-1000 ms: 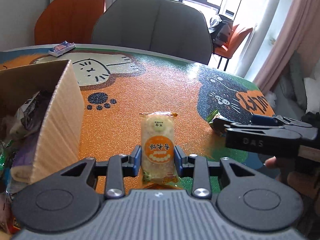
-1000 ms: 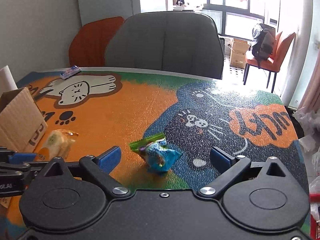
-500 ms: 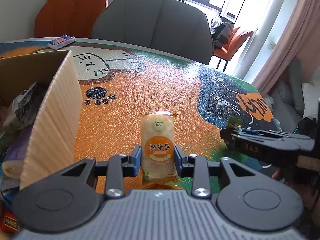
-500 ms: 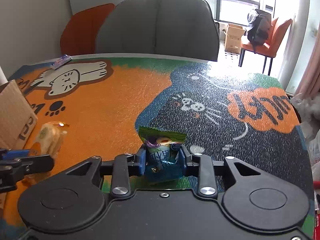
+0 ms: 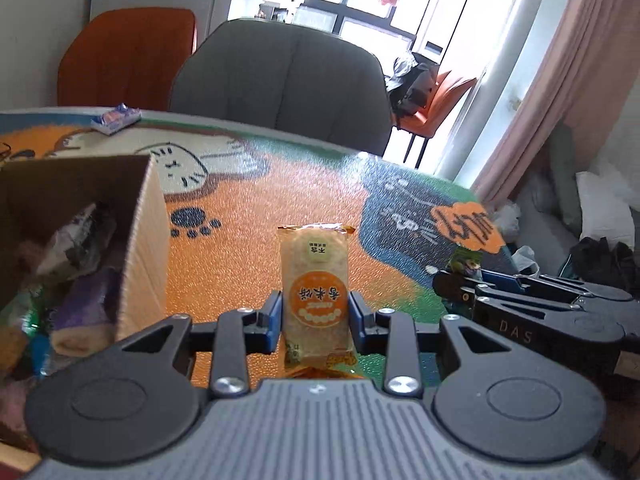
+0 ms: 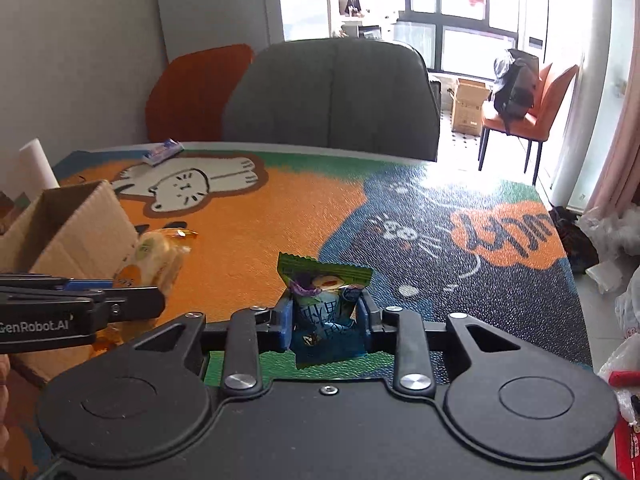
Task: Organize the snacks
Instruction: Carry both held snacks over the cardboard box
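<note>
Cardboard box [image 5: 144, 240] mid-left: left gripper [image 5: 316, 316] clamps orange pack [image 5: 314, 280], right gripper [image 6: 326, 320] clamps blue-green pack [image 6: 324, 300]; lift over rim w/o snagging.

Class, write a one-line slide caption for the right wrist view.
Right gripper clamps a green-and-blue foil snack packet above the cat-patterned table mat, beside the open cardboard box.
</note>
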Motion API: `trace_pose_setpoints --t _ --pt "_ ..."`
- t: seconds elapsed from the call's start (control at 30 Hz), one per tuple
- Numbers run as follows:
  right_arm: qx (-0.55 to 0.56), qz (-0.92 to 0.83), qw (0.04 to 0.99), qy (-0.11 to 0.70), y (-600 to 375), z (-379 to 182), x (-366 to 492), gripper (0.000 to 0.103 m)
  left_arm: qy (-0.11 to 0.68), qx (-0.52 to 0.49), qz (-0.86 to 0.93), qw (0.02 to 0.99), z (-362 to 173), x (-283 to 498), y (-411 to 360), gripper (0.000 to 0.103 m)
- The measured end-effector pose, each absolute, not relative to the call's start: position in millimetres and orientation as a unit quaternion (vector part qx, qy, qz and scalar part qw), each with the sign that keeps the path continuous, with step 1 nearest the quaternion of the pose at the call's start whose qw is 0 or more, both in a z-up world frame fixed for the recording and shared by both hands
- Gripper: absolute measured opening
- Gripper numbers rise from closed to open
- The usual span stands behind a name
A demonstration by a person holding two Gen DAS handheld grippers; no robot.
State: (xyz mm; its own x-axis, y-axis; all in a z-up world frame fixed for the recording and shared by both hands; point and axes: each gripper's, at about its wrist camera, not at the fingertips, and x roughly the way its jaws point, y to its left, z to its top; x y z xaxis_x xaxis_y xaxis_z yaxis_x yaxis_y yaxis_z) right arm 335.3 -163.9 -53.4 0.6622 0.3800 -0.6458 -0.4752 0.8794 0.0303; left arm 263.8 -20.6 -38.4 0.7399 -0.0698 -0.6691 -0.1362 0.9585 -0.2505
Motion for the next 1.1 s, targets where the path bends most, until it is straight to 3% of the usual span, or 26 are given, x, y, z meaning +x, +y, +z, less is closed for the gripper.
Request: trace_pose_setpoints --t 0.6,1.1 --pt "-0.086 0.283 0.907 0.301 -112 -3 288 0.030 0.339 -0.117 0.027 0.933 12 221 16 0.033" --pt "-0.093 0.327 0.893 0.296 -50 7 267 0.030 0.338 -0.119 0.074 0.931 22 195 86 0.033"
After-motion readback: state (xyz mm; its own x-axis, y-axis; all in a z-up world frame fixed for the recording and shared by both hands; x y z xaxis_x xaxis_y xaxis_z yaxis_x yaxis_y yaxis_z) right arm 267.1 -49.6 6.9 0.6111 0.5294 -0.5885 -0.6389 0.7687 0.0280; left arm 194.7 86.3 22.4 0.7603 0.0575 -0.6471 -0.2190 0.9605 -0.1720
